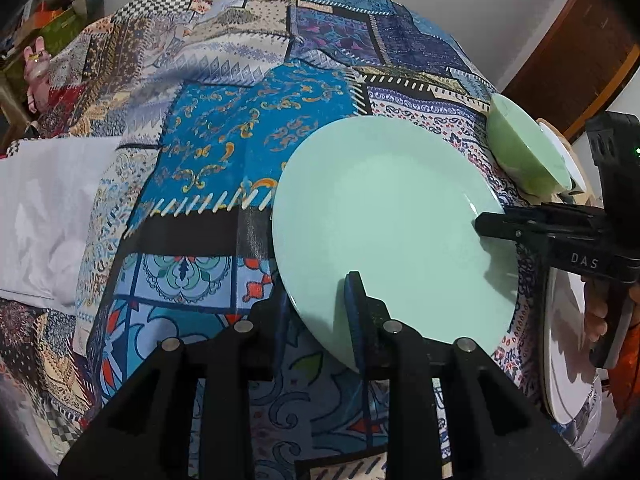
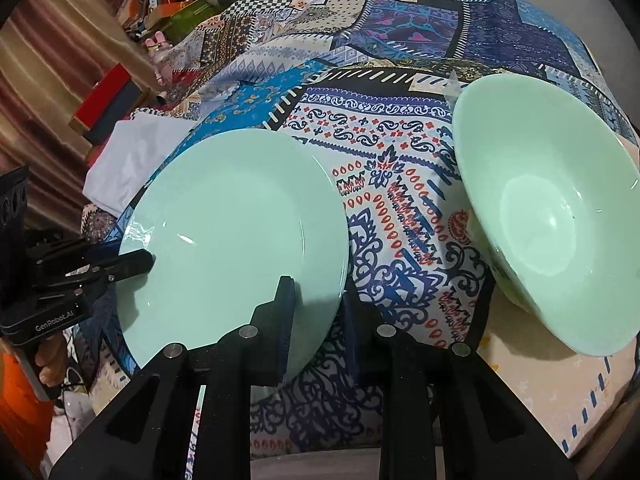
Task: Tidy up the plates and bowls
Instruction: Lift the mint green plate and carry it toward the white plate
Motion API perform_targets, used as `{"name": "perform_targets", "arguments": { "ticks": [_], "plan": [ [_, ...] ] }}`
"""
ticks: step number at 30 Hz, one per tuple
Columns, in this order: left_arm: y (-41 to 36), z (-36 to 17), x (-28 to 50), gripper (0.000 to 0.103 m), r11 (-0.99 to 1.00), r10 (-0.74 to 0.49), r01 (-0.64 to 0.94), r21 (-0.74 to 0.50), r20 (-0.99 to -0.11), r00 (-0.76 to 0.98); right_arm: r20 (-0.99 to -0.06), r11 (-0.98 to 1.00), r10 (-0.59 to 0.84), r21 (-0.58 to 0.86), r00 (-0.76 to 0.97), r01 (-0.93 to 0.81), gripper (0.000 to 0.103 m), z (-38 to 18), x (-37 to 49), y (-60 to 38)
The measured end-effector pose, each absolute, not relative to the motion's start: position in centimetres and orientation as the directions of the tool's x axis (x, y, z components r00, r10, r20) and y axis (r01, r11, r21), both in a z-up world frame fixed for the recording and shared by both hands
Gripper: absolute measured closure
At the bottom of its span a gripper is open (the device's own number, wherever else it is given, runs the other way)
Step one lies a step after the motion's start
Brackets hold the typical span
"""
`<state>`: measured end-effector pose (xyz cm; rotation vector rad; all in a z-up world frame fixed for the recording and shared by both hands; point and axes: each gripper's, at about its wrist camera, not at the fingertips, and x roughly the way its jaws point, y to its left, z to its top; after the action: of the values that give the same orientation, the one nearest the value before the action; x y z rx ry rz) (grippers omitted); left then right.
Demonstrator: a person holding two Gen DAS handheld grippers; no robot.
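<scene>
A mint green plate (image 1: pixel 384 216) lies over the patterned tablecloth (image 1: pixel 224 128), and both grippers hold its rim. My left gripper (image 1: pixel 320 312) is shut on the plate's near edge, one finger (image 1: pixel 358 304) on top. My right gripper (image 2: pixel 316 308) is shut on the plate (image 2: pixel 232 232) at its opposite edge, one finger (image 2: pixel 284 300) on top. Each gripper shows in the other's view: the right one (image 1: pixel 492 226) and the left one (image 2: pixel 136 262). A mint green bowl (image 2: pixel 552 216) sits tilted to the right of the plate; it also shows in the left wrist view (image 1: pixel 528 152).
A white folded cloth (image 1: pixel 44 216) lies on the left of the table. A white plate (image 1: pixel 568 344) lies at the right edge under the right gripper's handle. Boxes and clutter (image 2: pixel 160 4) stand beyond the far left corner.
</scene>
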<state>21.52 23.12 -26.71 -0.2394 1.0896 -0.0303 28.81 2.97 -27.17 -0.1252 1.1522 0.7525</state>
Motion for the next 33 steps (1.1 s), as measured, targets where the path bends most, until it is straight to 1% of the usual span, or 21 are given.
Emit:
{"name": "perform_targets", "arguments": {
  "ticks": [12,19,33],
  "plan": [
    [22.7,-25.5,20.4,0.077,0.976,-0.119,-0.1,-0.194,-0.856,0.503,-0.842,0.754,0.48,0.252,0.247,-0.607,0.083,-25.8,27.0,2.2],
    [21.2,-23.2,19.3,0.077,0.982,-0.098,-0.084,-0.169,-0.837,0.538,-0.817,0.763,0.497,0.252,0.292,-0.595,0.083,-24.1,25.9,0.7],
    [16.7,-18.3,16.4,0.077,0.988,-0.097,-0.037,-0.148,-0.795,0.598,-0.766,0.776,0.53,0.265,0.364,-0.572,0.083,-20.4,22.9,-4.0]
  ]
}}
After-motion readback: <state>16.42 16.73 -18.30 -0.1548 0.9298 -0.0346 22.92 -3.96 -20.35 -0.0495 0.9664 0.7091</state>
